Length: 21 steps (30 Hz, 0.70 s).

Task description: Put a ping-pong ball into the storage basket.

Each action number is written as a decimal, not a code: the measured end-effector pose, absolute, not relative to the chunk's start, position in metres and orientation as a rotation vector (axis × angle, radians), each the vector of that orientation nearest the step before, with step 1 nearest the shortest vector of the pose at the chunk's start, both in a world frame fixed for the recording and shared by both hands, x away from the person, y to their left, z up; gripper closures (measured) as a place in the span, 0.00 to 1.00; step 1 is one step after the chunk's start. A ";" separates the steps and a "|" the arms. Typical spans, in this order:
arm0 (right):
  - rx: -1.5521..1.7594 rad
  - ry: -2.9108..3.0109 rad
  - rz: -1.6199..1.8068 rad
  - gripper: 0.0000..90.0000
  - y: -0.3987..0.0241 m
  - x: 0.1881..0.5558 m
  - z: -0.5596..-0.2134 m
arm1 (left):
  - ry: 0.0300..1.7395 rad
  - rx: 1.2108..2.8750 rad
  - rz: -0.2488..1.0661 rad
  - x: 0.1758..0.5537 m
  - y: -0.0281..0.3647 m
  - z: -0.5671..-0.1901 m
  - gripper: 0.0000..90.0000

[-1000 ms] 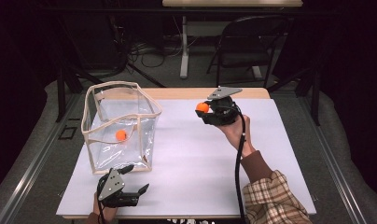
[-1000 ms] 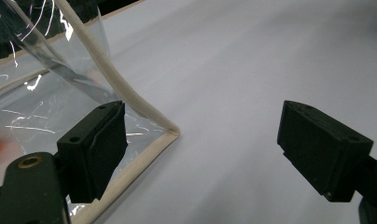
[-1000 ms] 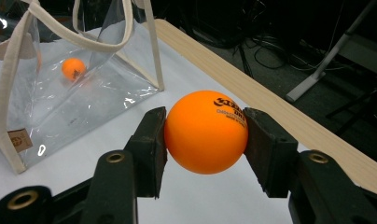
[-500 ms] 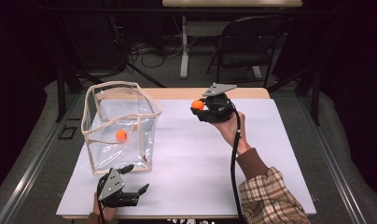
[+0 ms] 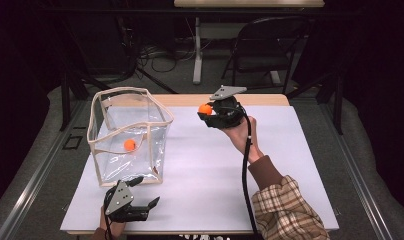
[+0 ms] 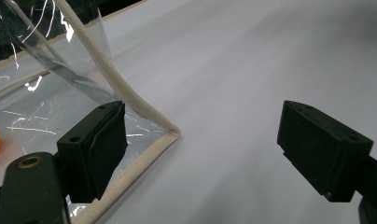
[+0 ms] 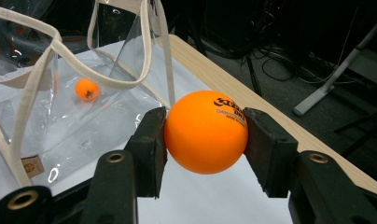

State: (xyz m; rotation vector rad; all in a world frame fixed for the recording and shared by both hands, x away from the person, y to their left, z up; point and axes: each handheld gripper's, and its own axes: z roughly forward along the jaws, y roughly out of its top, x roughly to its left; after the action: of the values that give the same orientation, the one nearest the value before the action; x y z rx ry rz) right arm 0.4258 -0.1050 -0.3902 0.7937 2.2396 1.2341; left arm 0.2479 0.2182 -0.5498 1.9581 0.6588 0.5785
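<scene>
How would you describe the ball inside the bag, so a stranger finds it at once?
On the white table, a clear bag with beige trim stands at the left. An orange ball lies on its floor. Its twin is raised, clamped in the right gripper.

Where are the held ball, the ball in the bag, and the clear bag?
held ball (image 7: 206,131), right gripper view, front face.
ball in the bag (image 5: 129,145), high view, centre.
clear bag (image 5: 132,90), high view, far rim.

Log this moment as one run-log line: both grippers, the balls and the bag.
right gripper: shut on ball, above table | left gripper: open, at bag corner | second ball: in bag
</scene>
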 end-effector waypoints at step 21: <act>0.773 2.244 1.256 0.57 -0.091 0.428 -0.386 | 0.659 1.957 0.577 0.248 0.218 -0.550 0.18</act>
State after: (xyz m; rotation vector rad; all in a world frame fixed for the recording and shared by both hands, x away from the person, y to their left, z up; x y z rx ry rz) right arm 0.4277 -0.0913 -0.3857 0.7730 2.2440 1.2560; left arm 0.2482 0.2181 -0.5501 1.9568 0.6593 0.5765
